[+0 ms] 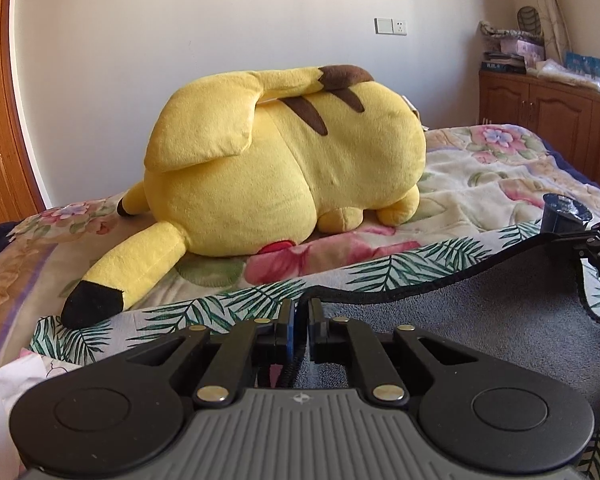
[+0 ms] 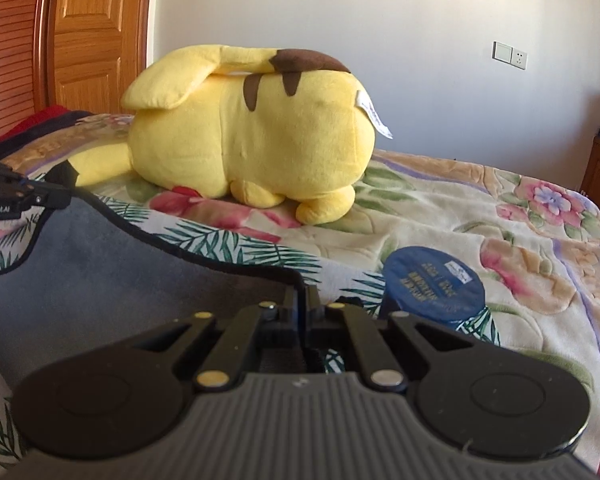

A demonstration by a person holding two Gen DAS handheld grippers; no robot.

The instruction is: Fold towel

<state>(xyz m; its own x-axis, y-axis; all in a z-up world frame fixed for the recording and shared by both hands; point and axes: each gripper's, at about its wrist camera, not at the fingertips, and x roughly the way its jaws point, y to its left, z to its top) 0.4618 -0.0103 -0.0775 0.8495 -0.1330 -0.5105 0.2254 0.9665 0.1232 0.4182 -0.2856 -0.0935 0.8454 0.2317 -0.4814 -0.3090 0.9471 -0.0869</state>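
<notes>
both grippers, left gripper (image 1: 300, 320) and right gripper (image 2: 300, 304), are matte black with brass-coloured pivot pins, round side discs, a ribbed grey top, blue finger pads.

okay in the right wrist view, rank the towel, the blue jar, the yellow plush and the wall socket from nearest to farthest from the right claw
1. towel: pinched in the right claw.
2. blue jar: just right.
3. yellow plush: ahead, mid-bed.
4. wall socket: far wall, upper right.

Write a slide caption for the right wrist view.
Right gripper shut on the towel edge, grey underside showing, on the floral bedspread before a yellow plush and blue jar.
</notes>
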